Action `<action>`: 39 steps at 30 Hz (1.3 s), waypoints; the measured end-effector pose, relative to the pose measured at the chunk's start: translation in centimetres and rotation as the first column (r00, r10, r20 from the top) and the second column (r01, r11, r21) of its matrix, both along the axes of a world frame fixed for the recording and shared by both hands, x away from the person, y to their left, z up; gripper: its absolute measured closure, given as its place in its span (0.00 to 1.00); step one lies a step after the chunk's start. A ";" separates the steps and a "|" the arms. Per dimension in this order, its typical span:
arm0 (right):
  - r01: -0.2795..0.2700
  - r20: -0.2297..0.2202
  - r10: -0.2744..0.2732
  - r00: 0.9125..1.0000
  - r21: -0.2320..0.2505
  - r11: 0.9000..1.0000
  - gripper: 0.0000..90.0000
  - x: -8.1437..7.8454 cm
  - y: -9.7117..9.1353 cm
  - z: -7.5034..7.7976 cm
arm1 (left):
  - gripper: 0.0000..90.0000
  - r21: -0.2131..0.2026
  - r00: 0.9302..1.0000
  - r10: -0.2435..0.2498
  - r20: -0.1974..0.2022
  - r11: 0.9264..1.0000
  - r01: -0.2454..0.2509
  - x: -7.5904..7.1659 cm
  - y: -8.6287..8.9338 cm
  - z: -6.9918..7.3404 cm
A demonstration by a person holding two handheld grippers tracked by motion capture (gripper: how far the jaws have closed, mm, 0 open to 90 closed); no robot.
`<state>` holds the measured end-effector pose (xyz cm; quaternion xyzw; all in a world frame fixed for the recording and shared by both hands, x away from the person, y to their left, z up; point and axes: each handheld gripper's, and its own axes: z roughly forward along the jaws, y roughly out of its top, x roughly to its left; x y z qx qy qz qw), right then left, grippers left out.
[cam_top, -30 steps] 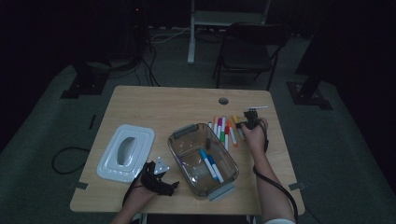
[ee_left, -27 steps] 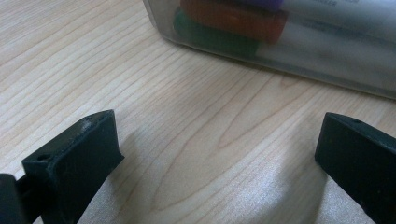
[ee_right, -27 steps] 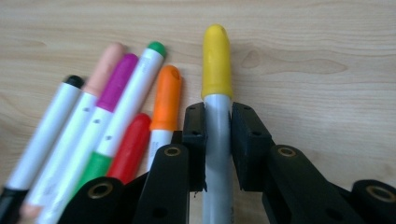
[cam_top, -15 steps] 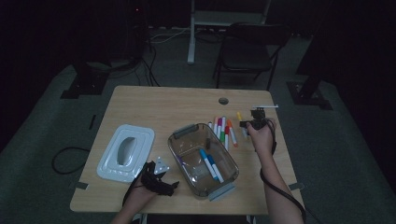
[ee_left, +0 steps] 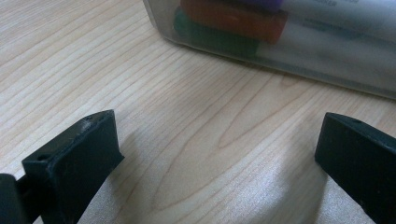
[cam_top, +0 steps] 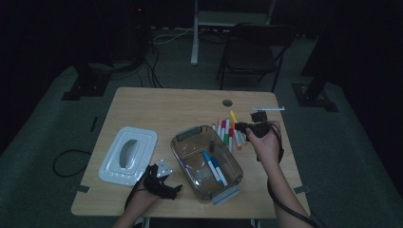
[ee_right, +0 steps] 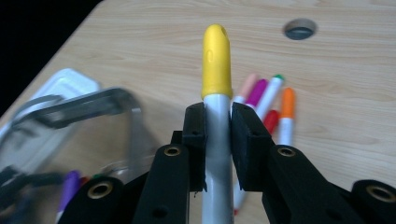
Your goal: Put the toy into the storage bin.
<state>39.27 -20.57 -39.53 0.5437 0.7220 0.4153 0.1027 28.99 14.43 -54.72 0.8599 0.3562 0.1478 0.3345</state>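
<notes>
While the right gripper clamps a yellow-capped white marker above the loose markers beside the clear plastic bin, the left gripper rests open-jawed between bin and white lid.

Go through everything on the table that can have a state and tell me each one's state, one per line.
Clear container: open, lid off, a few markers inside.
Lid: off, lying flat on the table left of the container.
Yellow-capped marker: capped, clamped in the right gripper.
Loose markers: capped, lying on the table beside the container.
Right gripper: shut on the marker.
Left gripper: open, nothing between its jaws, low over the table.
</notes>
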 end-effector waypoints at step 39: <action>-0.380 -0.149 0.376 0.915 0.001 0.925 0.85 -6.2 12.9 -2.4 | 0.01 0.000 1.000 0.001 0.000 1.000 -0.001 0.0 0.0 0.0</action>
